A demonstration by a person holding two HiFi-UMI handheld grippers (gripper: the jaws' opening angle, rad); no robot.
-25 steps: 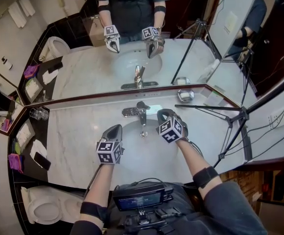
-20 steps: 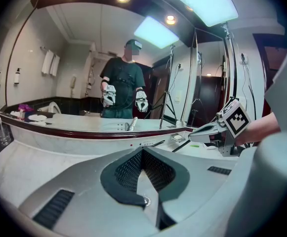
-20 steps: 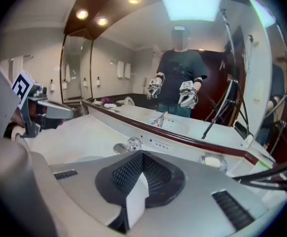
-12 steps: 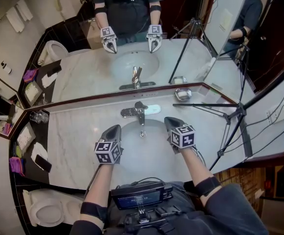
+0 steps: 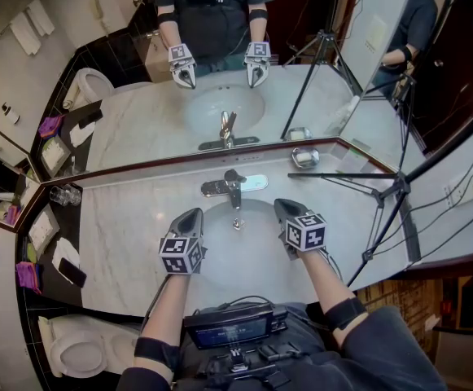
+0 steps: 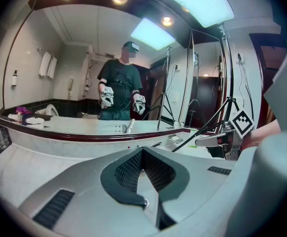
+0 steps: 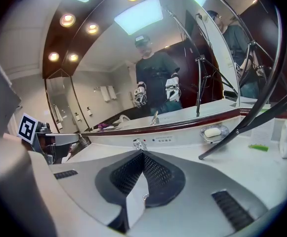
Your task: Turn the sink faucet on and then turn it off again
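The chrome faucet stands behind the oval sink in the marble counter, its lever over the spout. In the head view my left gripper hovers over the basin's left side and my right gripper over its right side. Both are shut with nothing between the jaws, and both stay short of the faucet. The right gripper view shows the faucet just beyond the closed right gripper. In the left gripper view the shut left gripper fills the lower half.
A soap dish sits by the mirror at the right. A black tripod stands on the counter's right end, one leg reaching toward the faucet. Glasses and a phone lie at the left. The toilet is lower left.
My right gripper drew back from the faucet toward the right and rolled, so its marker cube now faces up. It has held still since. The left gripper stayed put.
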